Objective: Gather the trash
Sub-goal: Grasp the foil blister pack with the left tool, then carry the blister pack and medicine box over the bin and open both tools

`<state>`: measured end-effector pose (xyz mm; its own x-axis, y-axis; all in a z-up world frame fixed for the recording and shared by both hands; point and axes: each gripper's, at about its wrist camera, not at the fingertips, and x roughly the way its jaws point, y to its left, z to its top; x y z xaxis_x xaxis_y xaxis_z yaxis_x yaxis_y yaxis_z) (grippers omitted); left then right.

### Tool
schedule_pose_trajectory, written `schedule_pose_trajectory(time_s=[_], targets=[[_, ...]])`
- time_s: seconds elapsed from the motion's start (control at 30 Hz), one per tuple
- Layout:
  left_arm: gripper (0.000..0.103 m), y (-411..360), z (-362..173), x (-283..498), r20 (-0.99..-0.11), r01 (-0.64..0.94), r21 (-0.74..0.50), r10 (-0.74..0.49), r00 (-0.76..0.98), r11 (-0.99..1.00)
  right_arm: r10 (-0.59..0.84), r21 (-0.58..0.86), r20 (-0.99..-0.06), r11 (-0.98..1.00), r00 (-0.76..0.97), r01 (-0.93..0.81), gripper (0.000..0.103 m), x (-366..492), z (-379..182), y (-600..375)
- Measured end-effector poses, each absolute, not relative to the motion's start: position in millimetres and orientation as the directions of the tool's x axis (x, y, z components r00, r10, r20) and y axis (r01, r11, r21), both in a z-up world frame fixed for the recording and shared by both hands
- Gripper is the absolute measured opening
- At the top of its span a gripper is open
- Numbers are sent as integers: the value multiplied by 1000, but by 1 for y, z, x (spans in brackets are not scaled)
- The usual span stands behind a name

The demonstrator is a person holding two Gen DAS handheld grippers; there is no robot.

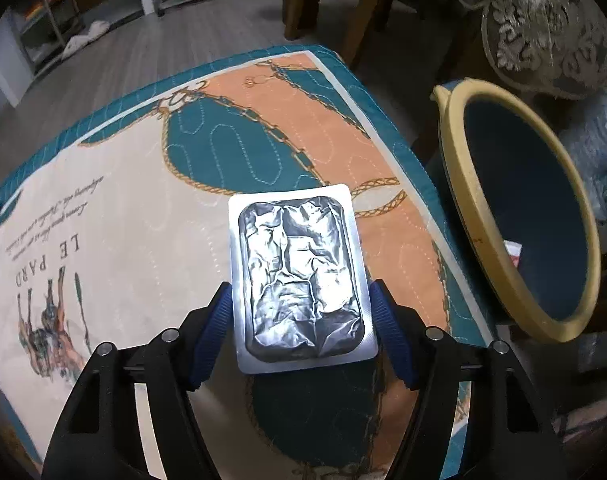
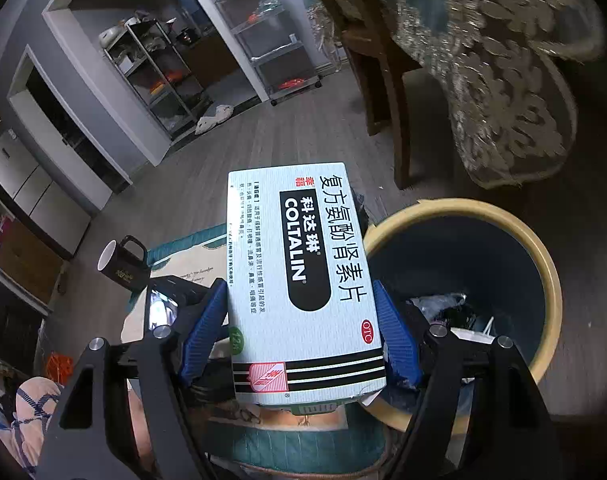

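My left gripper (image 1: 301, 312) is shut on a silver foil blister pack (image 1: 299, 276) and holds it flat above the quilted table cover (image 1: 143, 208). The yellow-rimmed dark bin (image 1: 523, 216) stands just off the table's right edge. My right gripper (image 2: 303, 332) is shut on a white Coltalin medicine box (image 2: 299, 276), held above the table's edge beside the bin (image 2: 463, 264). Crumpled trash (image 2: 443, 308) lies inside the bin.
A black mug (image 2: 123, 264) stands on the table to the left in the right wrist view. Wooden chair legs (image 2: 387, 92) and a patterned draped cloth (image 2: 503, 92) stand behind the bin. Metal shelves (image 2: 271, 28) line the far wall.
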<state>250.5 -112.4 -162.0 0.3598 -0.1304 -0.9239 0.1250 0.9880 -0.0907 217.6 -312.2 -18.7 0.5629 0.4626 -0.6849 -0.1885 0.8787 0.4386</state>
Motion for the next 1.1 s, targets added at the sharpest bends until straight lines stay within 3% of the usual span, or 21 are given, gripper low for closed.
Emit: schedule_pose_trajectory(time_s=[0.33,0.63,1.1], targets=[[69,-91,-100,233,-852,132,-212,-249,461,968,409,434,-690,894,597,-112,72,187,-25,-332],[69,-128,-51,220,-783,254,-263,-360,507,931,337,409,-696,912,634,-36,72,171,-32,-353],[69,-189,-41,219,-737,377,-339,-492,463,862,205,439,-679,883,705,167,72,164,-36,-407]])
